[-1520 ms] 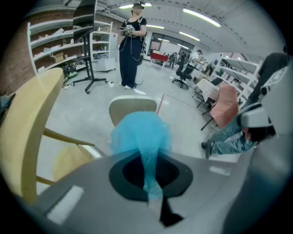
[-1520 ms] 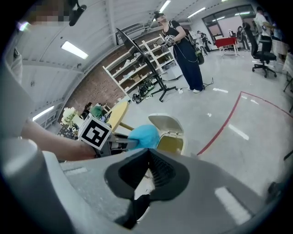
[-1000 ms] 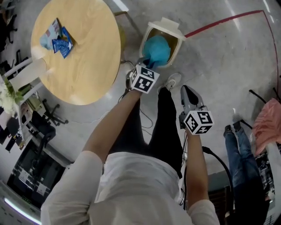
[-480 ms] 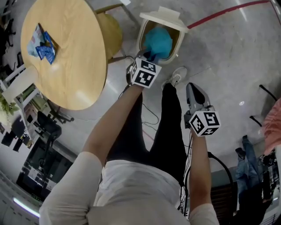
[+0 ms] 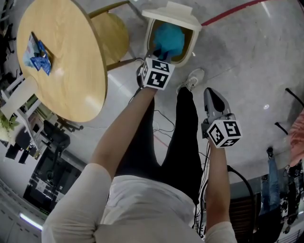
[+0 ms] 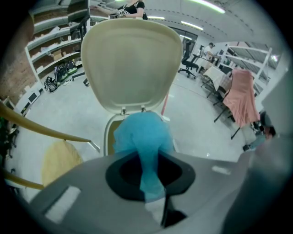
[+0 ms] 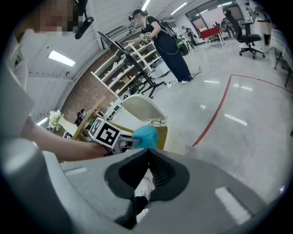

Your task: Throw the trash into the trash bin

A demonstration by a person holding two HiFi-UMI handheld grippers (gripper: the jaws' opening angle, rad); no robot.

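A cream trash bin (image 5: 191, 24) stands on the floor with its lid (image 6: 132, 59) swung up. A blue crumpled wad of trash (image 5: 169, 38) hangs in its mouth. My left gripper (image 5: 154, 54) is right over the bin's near rim. Its jaws have just been opening, and the wad's tail (image 6: 149, 183) still runs pinched between them. In the left gripper view the wad (image 6: 143, 137) covers most of the bin's opening. My right gripper (image 5: 212, 92) hovers to the right above the floor, shut with nothing in it. The right gripper view shows the wad (image 7: 145, 136) by the bin (image 7: 142, 109).
A round wooden table (image 5: 71, 61) with blue packets (image 5: 37, 56) is on the left. A wooden stool (image 5: 116, 31) stands between the table and the bin. A red line (image 5: 228, 13) crosses the floor behind the bin. My white shoe (image 5: 194, 78) is near the bin's base.
Both grippers have sunk. The left one has carried the blue wad down into the bin's mouth.
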